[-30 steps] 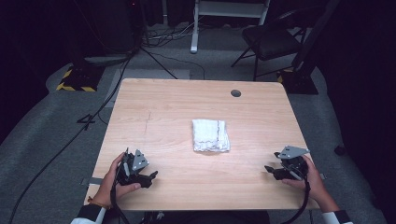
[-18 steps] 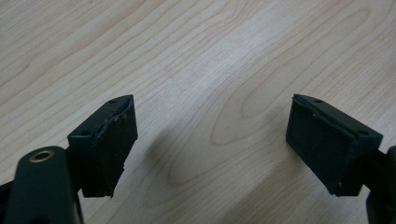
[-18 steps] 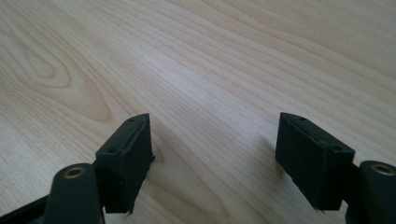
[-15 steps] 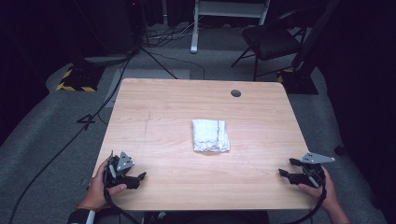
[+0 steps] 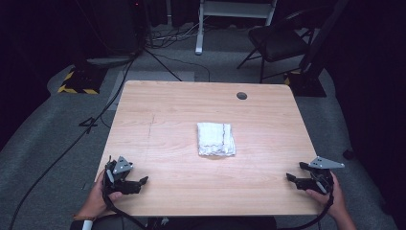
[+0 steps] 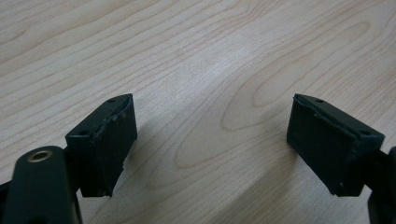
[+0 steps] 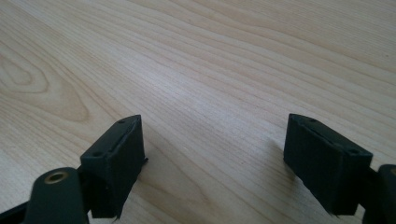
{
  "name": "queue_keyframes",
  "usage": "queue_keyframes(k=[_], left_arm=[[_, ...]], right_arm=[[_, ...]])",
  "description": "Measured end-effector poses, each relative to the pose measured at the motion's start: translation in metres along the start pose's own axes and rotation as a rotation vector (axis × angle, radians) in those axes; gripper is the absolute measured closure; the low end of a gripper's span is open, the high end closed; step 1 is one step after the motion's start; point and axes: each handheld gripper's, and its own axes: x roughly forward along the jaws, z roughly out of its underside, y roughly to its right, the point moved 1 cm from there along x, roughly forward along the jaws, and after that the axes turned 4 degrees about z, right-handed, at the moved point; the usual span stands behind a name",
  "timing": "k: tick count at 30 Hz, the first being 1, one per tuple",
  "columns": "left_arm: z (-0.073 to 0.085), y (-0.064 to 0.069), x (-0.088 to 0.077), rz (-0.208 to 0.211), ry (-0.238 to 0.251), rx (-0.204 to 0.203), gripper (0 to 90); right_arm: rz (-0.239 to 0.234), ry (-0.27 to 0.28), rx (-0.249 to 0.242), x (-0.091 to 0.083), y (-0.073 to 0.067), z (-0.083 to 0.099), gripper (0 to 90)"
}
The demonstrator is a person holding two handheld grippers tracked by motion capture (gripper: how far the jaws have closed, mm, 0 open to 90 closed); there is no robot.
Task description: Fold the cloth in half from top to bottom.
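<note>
Folded white cloth [image 5: 216,139], long axis toward far edge

Wooden table [image 5: 163,115]; black chair [image 5: 280,43] and cables [image 5: 163,57] behind

You have a white folded cloth [image 5: 216,139] lying flat near the middle of the wooden table [image 5: 167,110]. It forms a rough square with a textured, slightly rumpled surface and layered edges along its right side.

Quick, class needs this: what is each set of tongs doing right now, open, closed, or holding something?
Left tongs: open, holding nothing, above bare table.
Right tongs: open, jaws just widened, nothing between them.
</note>
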Motion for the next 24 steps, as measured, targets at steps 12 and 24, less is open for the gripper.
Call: queue_keyframes(k=[12, 24], left_arm=[[-0.0001, -0.0002, 0.0001, 0.0, -0.001, -0.003, 16.1], [-0.0005, -0.001, 0.0, -0.001, -0.006, -0.007, 15.8]], right_arm=[[0.001, 0.0, 0.002, 0.0005, 0.0004, -0.0004, 20.8], [0.0, 0.0, -0.001, 0.0006, 0.0006, -0.0005, 20.8]])
